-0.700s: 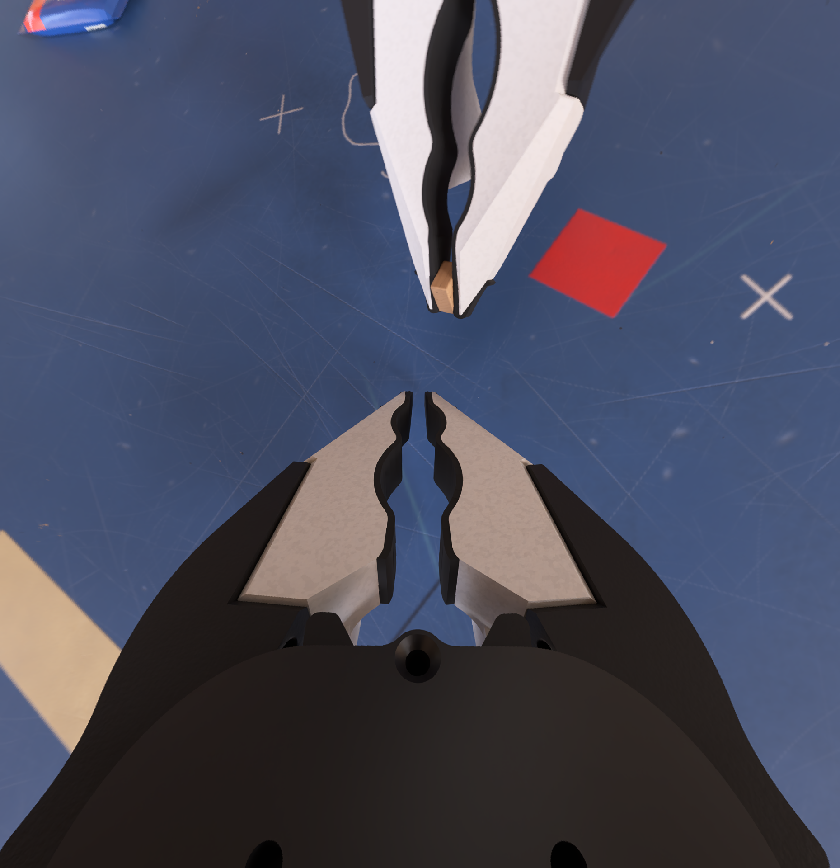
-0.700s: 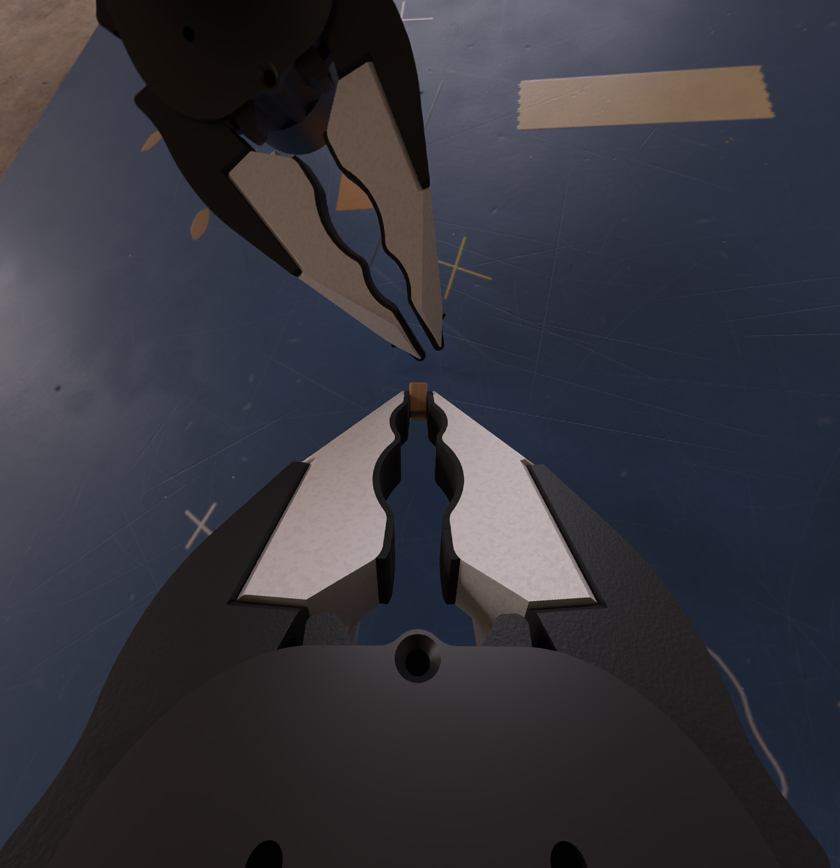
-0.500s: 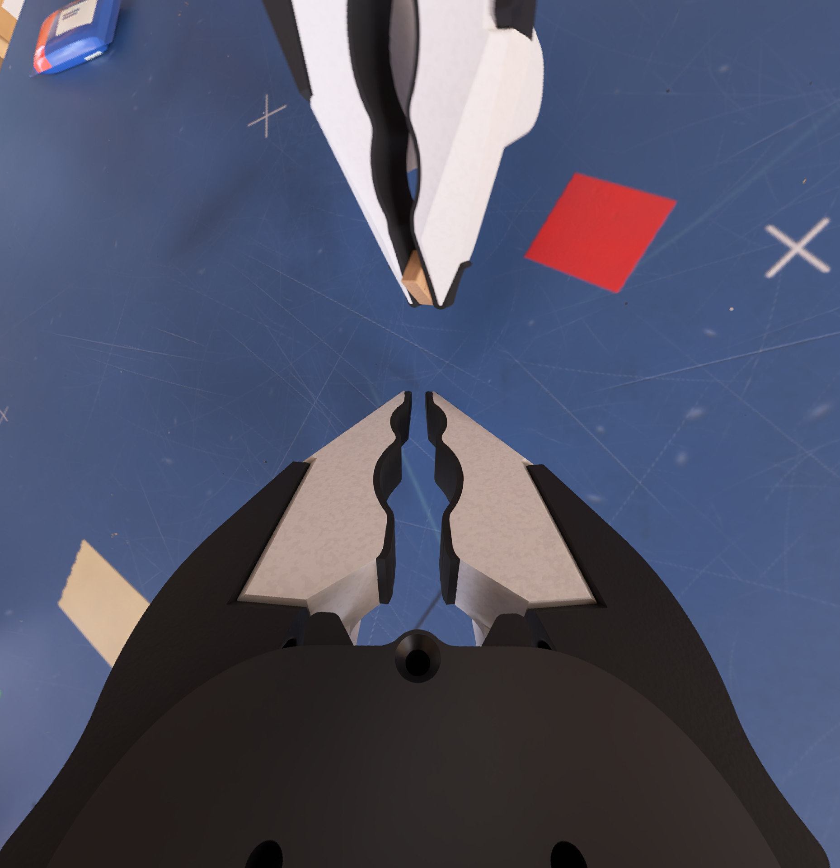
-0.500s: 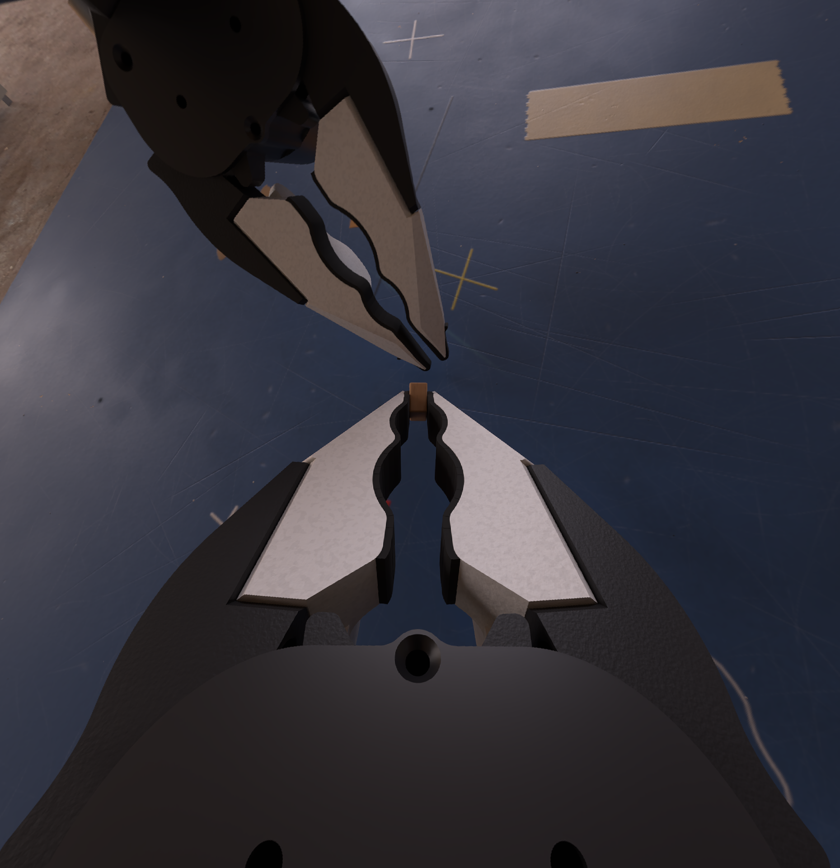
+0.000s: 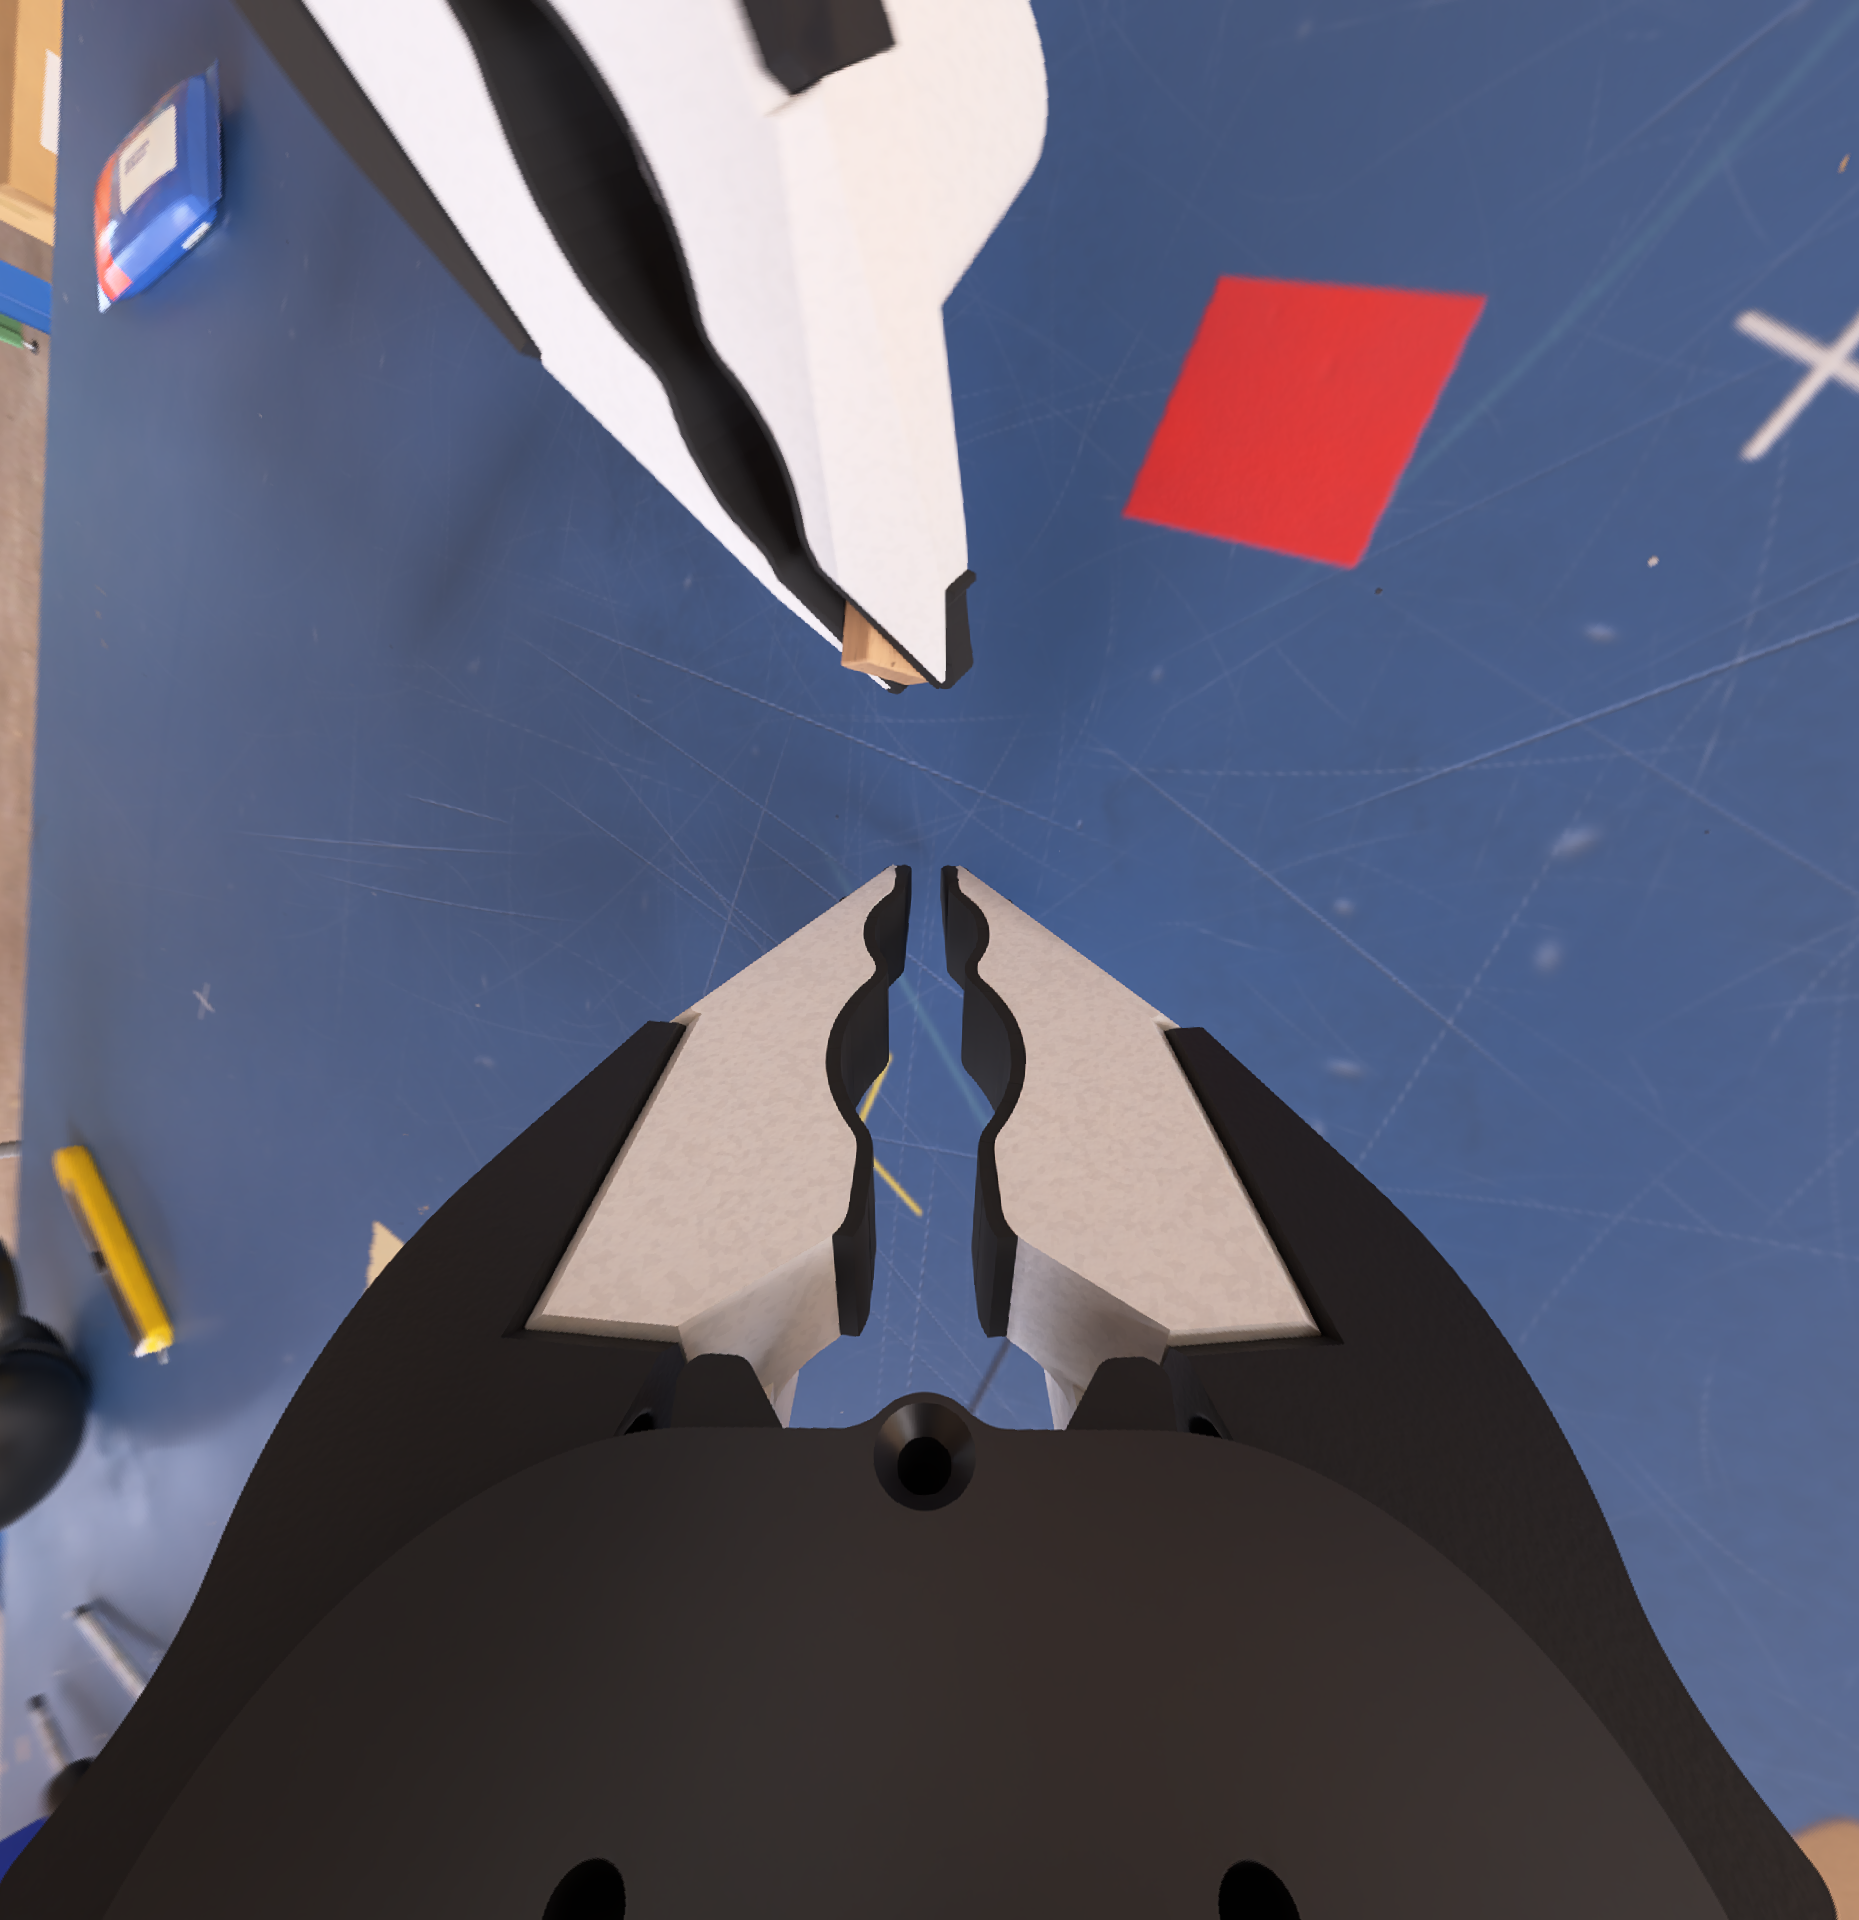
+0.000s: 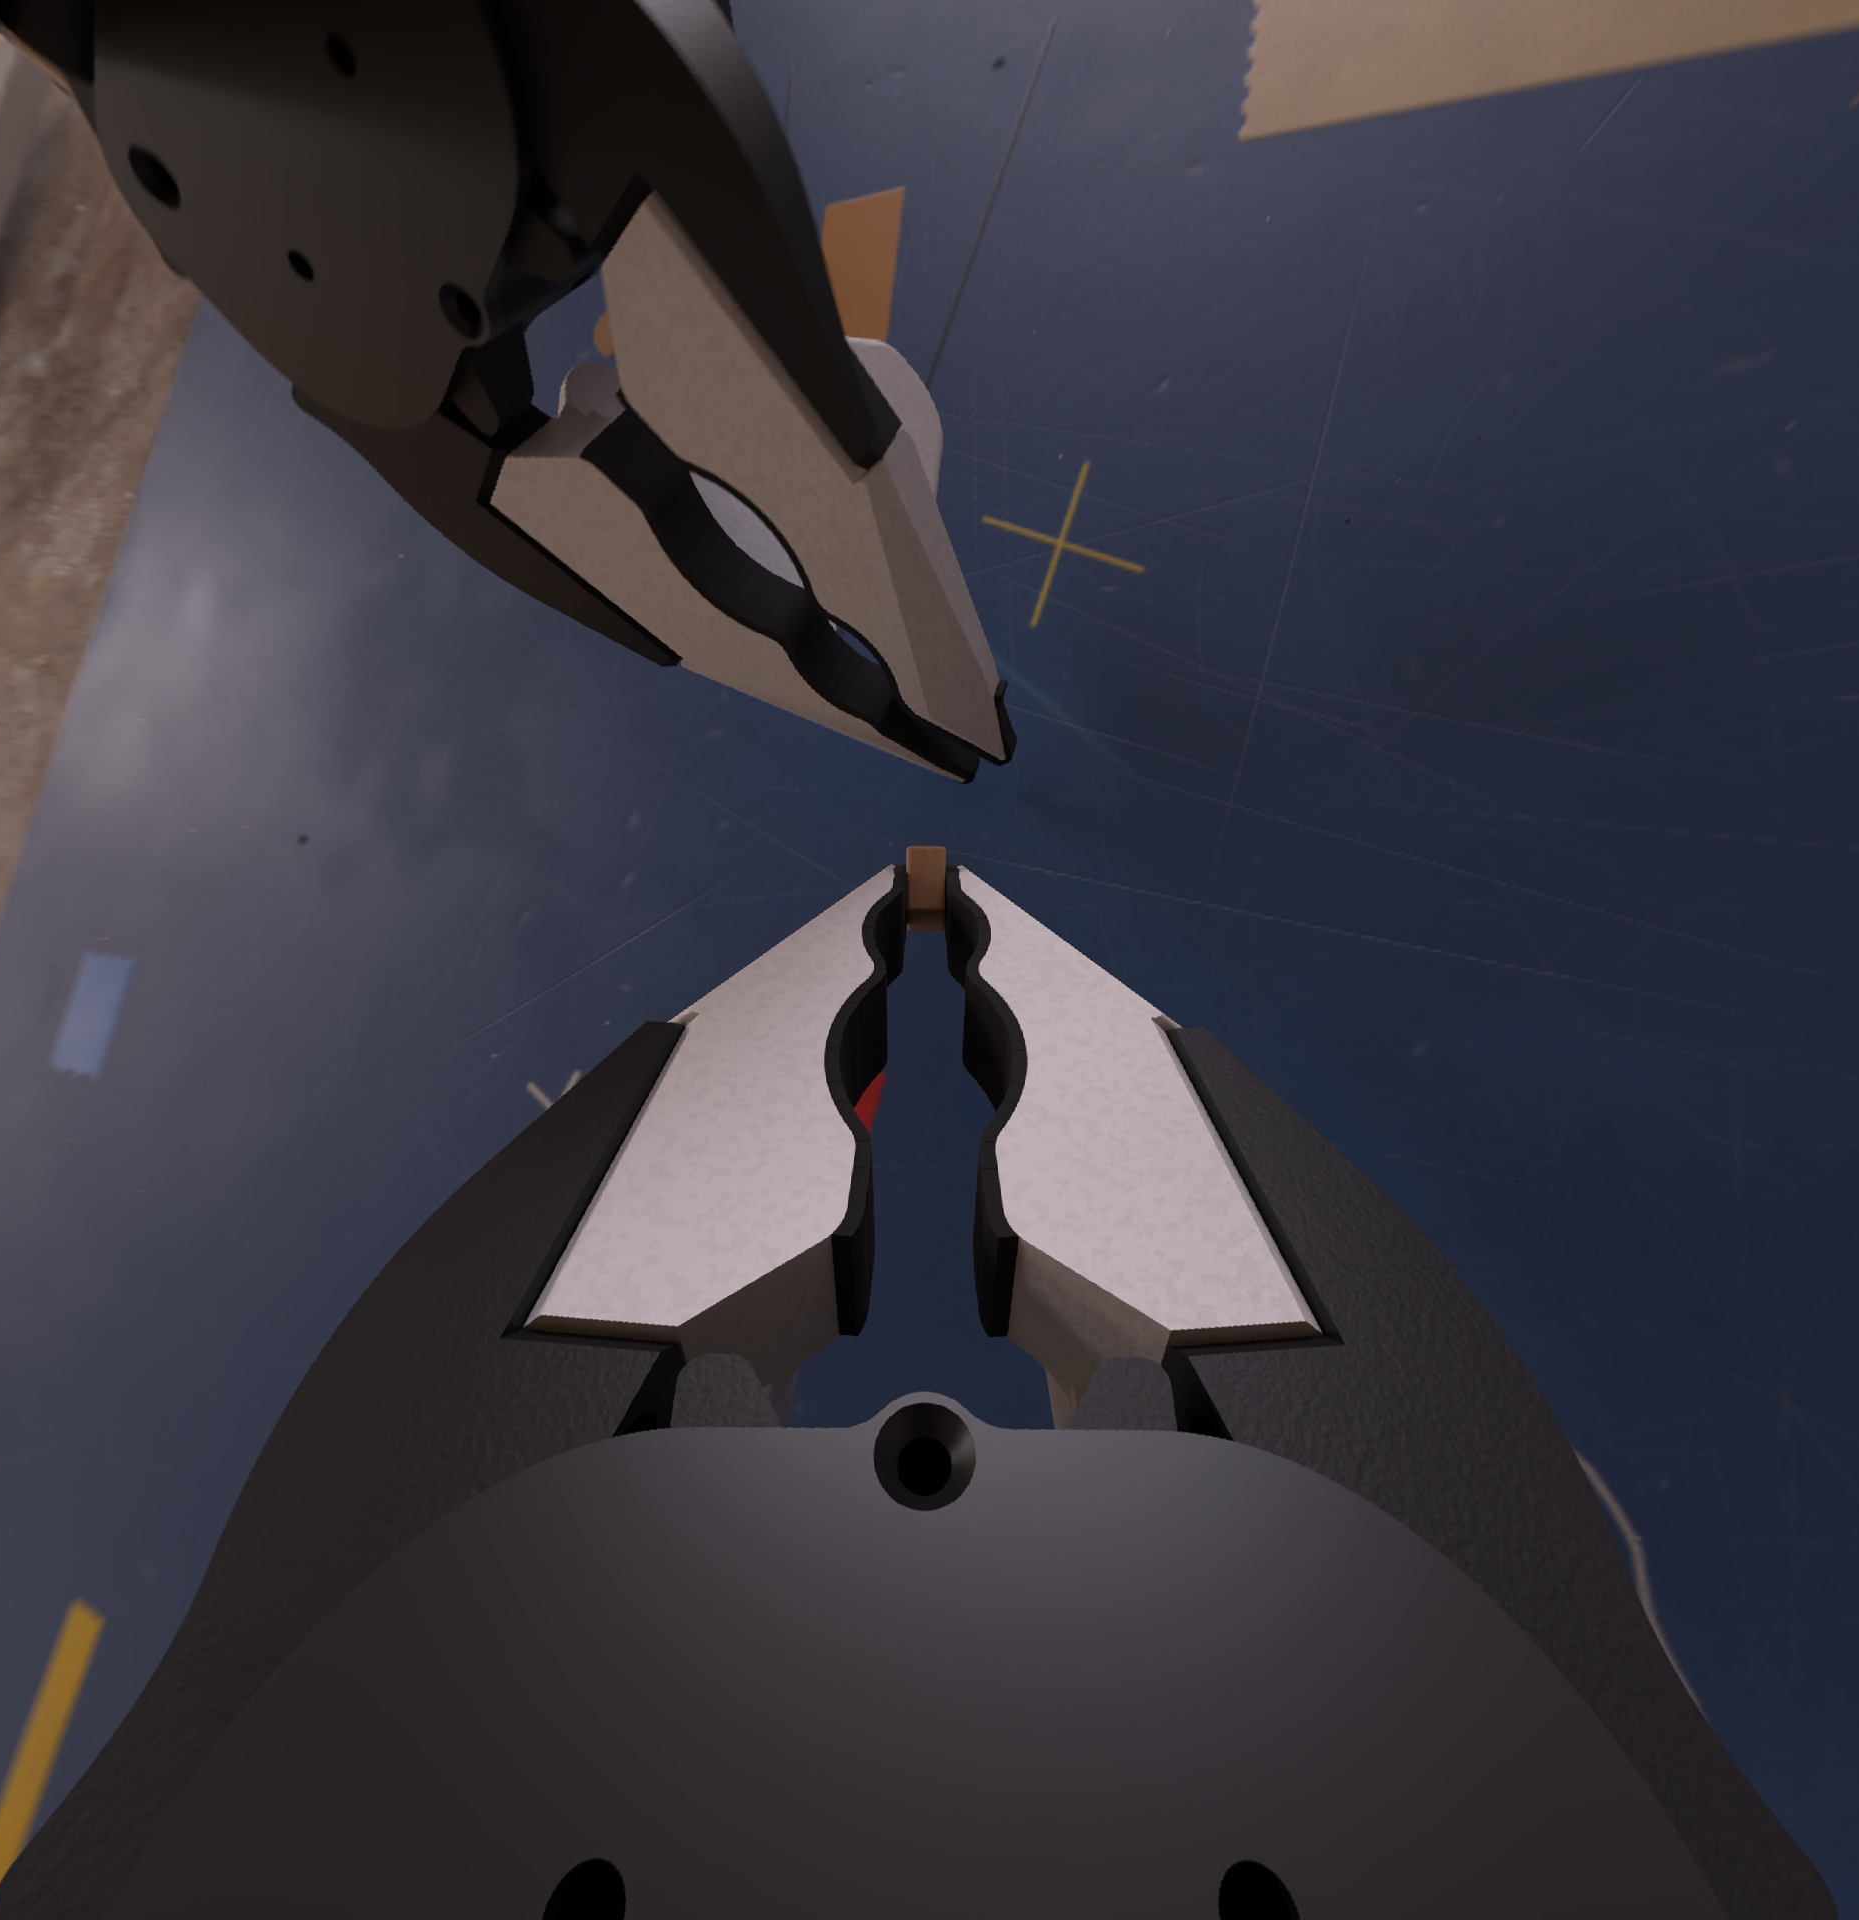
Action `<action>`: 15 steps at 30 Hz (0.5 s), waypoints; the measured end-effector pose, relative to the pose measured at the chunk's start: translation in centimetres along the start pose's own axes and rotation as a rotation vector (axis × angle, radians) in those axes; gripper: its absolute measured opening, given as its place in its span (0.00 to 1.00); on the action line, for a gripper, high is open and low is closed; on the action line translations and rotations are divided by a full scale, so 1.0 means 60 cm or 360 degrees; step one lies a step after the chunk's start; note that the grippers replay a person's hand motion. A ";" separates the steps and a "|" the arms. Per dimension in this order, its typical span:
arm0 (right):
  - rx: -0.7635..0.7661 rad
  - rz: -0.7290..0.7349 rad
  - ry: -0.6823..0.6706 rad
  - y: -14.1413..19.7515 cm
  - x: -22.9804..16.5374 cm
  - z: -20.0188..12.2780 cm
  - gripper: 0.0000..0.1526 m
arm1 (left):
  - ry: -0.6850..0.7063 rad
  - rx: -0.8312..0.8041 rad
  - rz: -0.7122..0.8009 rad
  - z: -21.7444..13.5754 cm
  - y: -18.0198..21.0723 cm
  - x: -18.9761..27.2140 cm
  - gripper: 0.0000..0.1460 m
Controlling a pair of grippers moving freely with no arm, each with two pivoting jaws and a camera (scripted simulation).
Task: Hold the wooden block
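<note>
The wooden block [image 6: 925, 881] is a small tan piece clamped between the tips of my right gripper [image 6: 925, 871], which is shut on it above the blue table. In the left wrist view the right gripper [image 5: 904, 673] reaches in from the upper left, with the block [image 5: 868, 649] showing at its tips. My left gripper [image 5: 923, 871] has its jaws nearly together with nothing between them. It faces the right gripper tip to tip, a short gap away. It also shows in the right wrist view [image 6: 982, 764], just above and beyond the block, not touching it.
A red square patch [image 5: 1304, 416] lies on the table [image 5: 385, 727] at the far right. A blue packet [image 5: 156, 192], a yellow utility knife [image 5: 114, 1252] and a black round object [image 5: 16, 1423] lie by the left edge. Tan tape [image 6: 1527, 52] is far off.
The two grippers have turned relative to each other and look closer: each now shows larger and more slanted in the other's view. The block stays clamped in the right gripper.
</note>
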State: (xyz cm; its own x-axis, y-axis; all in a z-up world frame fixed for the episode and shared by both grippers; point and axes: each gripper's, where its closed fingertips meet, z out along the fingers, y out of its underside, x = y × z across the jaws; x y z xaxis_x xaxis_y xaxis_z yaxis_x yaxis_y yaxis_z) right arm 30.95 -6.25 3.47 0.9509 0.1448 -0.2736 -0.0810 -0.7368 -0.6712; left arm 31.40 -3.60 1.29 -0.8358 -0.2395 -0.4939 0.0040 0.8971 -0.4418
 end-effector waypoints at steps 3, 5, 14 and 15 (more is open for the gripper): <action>-0.0066 0.0084 -0.0075 0.002 -0.003 -0.001 0.04 | -0.0033 -0.0046 0.0088 0.000 -0.001 0.000 0.04; -0.0110 0.0099 -0.0108 0.003 -0.005 -0.001 0.04 | -0.0047 -0.0068 0.0128 0.000 -0.001 0.000 0.04; -0.0277 0.0105 -0.0089 0.007 -0.004 -0.001 0.04 | -0.0073 -0.0138 0.0247 0.000 -0.001 0.000 0.04; -0.0288 0.0110 -0.0084 0.006 -0.004 -0.001 0.04 | -0.0077 -0.0149 0.0263 0.000 -0.001 0.000 0.04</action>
State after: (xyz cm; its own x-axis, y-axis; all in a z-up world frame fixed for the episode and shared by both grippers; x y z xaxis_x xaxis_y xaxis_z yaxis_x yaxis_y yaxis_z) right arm 30.72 -6.61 3.34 0.9275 0.1205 -0.3538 -0.0862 -0.8521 -0.5162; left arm 31.39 -3.67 1.34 -0.8006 -0.1016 -0.5905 0.0860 0.9558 -0.2811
